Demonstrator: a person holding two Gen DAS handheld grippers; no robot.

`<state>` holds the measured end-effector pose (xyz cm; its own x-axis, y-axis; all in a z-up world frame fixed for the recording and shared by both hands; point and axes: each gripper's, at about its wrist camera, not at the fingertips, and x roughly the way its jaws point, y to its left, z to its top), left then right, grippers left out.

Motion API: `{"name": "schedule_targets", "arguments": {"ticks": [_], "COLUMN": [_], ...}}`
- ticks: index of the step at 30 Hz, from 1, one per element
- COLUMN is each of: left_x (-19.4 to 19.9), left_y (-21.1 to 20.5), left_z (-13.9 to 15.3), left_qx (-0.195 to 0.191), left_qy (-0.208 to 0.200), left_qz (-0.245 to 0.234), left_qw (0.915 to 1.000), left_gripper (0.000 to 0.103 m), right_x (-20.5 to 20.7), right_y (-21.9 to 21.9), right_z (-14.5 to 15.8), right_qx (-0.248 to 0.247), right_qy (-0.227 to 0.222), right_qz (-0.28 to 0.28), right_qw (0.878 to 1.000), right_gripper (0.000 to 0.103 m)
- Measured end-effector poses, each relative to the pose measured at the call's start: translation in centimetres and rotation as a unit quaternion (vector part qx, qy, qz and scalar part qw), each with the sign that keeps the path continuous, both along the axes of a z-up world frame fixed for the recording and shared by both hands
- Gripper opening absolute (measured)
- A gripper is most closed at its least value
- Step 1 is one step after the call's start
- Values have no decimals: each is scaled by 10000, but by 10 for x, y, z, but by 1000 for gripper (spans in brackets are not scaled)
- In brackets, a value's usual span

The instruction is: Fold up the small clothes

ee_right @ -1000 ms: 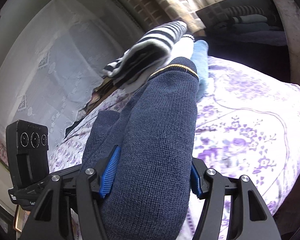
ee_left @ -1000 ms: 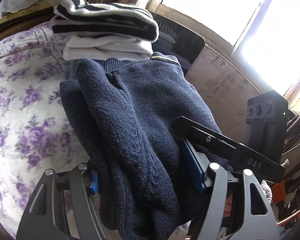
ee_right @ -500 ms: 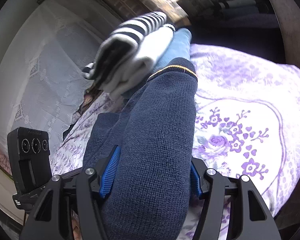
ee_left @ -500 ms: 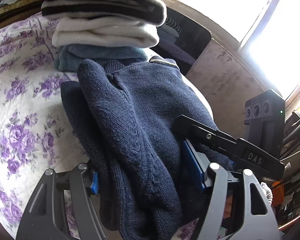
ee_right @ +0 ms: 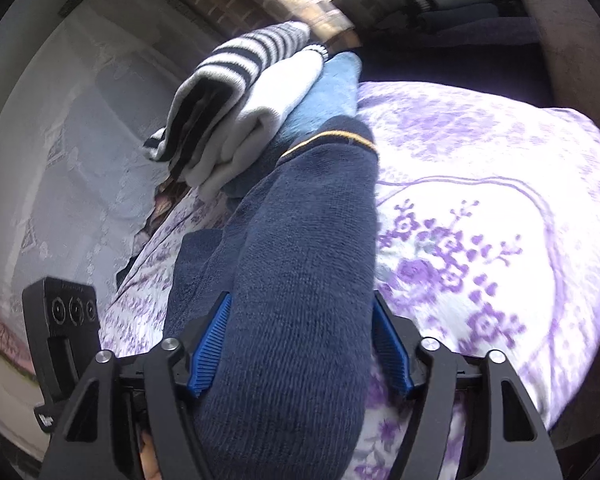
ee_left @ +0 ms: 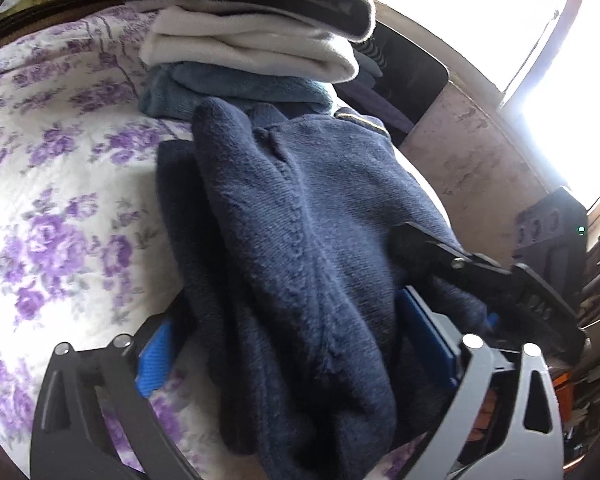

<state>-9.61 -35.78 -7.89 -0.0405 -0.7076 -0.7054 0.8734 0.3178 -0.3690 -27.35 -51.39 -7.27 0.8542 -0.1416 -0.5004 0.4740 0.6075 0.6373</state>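
Both of my claws hold the folded navy sweater (ee_left: 300, 248): the left gripper (ee_left: 300, 356) has its blue pads spread around the thick bundle, and the right gripper (ee_right: 300, 348) pinches its own end from both sides. I judge the step to be setting this fold down by the stack, so I should keep the two grips level, lower them together so the layers do not slide, and let go only once the knit rests flat on the floral bedspread (ee_left: 60, 200). My left claw points forward and slightly down along the bed; the right reaches in from the opposite side. Just beyond the sweater's yellow-trimmed edge sits the pile: blue garment (ee_right: 332, 92), white garment (ee_right: 276, 100), striped garment (ee_right: 244, 56) on top.
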Motion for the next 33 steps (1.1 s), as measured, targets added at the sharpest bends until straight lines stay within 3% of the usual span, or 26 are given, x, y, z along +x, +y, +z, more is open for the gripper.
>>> {"name": "schedule_targets", "arguments": {"ticks": [6, 16, 24, 30, 33], "left_x": [-2, -18, -26, -44, -53], "left_y": [13, 47, 74, 97, 107], "left_z": [3, 21, 34, 53, 63], "left_qx": [75, 292, 240, 79, -1], "left_qy": [-268, -1189, -1218, -1751, -1928], "left_qz": [176, 586, 705, 869, 895], "left_qw": [9995, 9907, 9898, 9807, 9771], "left_gripper": [99, 99, 99, 99, 99], "right_x": [-14, -41, -51, -48, -52], "right_y": [11, 38, 83, 120, 135], "right_z": [6, 26, 66, 94, 107], "right_qx": [-31, -134, -724, -1353, -1556], "right_qy": [315, 1134, 1490, 1873, 1813], "right_qz": [-283, -1014, -1179, -1325, -1278], "right_qw": [9991, 9883, 9791, 9639, 9626], "right_gripper": [84, 98, 99, 99, 99]}}
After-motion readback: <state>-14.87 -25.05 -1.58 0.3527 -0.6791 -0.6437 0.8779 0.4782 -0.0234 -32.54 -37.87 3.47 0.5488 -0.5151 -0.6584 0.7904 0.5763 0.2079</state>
